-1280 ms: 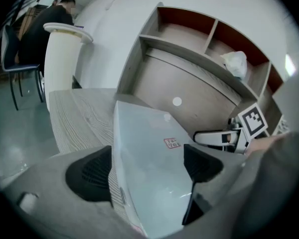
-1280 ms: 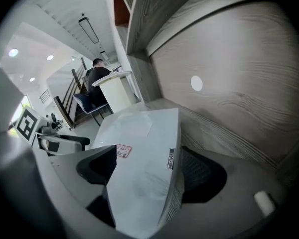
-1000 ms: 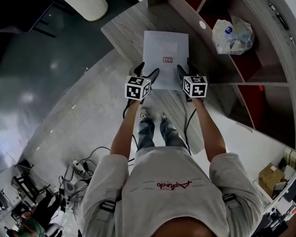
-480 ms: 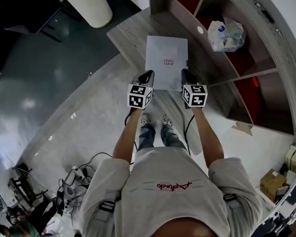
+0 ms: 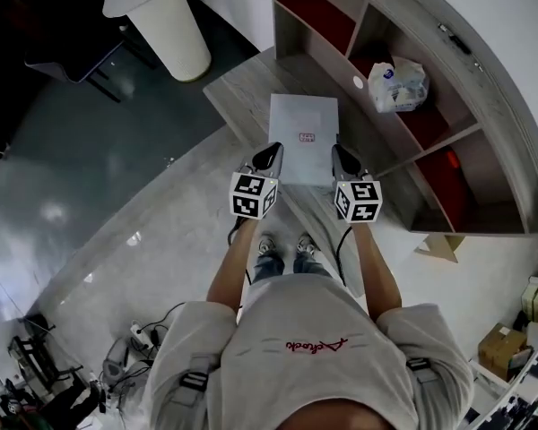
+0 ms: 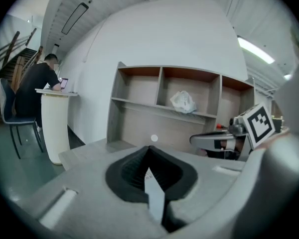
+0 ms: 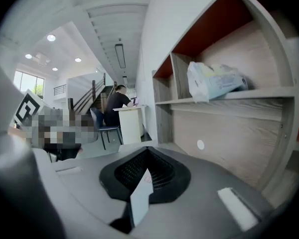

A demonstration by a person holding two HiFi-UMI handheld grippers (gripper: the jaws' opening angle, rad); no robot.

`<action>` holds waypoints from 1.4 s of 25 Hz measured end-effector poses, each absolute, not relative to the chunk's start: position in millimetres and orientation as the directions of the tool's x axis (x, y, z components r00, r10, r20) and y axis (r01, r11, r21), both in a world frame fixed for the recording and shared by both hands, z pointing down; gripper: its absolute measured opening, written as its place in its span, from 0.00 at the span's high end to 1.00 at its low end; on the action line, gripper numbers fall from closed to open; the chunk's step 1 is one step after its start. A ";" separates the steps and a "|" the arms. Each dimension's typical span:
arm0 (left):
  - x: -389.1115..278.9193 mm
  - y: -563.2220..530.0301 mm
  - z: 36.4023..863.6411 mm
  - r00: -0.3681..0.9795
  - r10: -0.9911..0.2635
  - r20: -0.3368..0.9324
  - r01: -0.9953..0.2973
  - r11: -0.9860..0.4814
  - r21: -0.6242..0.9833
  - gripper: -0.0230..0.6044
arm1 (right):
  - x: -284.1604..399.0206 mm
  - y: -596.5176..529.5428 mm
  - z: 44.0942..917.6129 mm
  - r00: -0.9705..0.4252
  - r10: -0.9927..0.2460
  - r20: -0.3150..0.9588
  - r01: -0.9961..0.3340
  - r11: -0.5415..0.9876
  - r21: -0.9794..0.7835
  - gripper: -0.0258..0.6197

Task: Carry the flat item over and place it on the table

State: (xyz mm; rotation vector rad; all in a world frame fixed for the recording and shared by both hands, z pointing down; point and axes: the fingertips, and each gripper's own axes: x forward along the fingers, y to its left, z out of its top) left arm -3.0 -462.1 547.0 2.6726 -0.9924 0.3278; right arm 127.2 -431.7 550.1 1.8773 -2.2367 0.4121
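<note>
The flat item (image 5: 303,137) is a thin white square panel with a small red mark. In the head view I hold it level by its near edge, above the grey wooden platform (image 5: 242,92). My left gripper (image 5: 271,156) is shut on its near left corner, where the jaws have just closed. My right gripper (image 5: 342,158) is shut on its near right corner. The left gripper view shows the flat item (image 6: 155,198) as a white edge pinched between the black pads. The flat item (image 7: 139,198) appears the same way in the right gripper view.
A wooden shelf unit (image 5: 484,124) with red-backed compartments stands at right, with a plastic bag (image 5: 396,83) on one shelf. A white round pedestal (image 5: 166,21) is at upper left. A seated person (image 6: 37,91) works at a counter. Cardboard boxes (image 5: 495,348) and cables (image 5: 152,330) lie on the floor.
Both grippers' jaws closed on the panel's near edge. Both hands then rose, lifting the panel off the wooden platform.
</note>
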 end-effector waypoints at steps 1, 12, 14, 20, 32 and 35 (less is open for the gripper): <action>-3.7 -463.4 537.4 0.741 -0.609 0.284 -0.663 -0.730 0.166 0.96 | 127.1 -430.9 540.5 -0.181 -0.936 0.303 -0.983 0.164 -0.078 0.95; -8.0 -480.3 465.5 0.744 -0.646 0.172 -0.666 -0.739 0.103 0.96 | 140.5 -445.8 447.4 -0.162 -0.980 0.115 -0.987 0.158 -0.043 0.95; -8.9 -483.9 450.6 0.745 -0.651 0.147 -0.666 -0.741 0.090 0.96 | 140.5 -446.9 440.7 -0.155 -0.982 0.103 -0.987 0.151 -0.046 0.95; -11.8 -493.1 427.2 0.741 -0.663 0.107 -0.671 -0.738 0.071 0.96 | 136.9 -448.1 435.3 -0.149 -0.985 0.092 -0.988 0.144 -0.052 0.95; -18.2 -490.9 439.9 0.731 -0.669 0.130 -0.680 -0.729 0.073 0.96 | 132.7 -445.6 449.6 -0.164 -0.979 0.122 -0.985 0.156 -0.072 0.95; -19.6 -490.2 443.2 0.728 -0.673 0.133 -0.685 -0.724 0.080 0.96 | 131.3 -445.6 451.5 -0.170 -0.977 0.129 -0.984 0.162 -0.070 0.95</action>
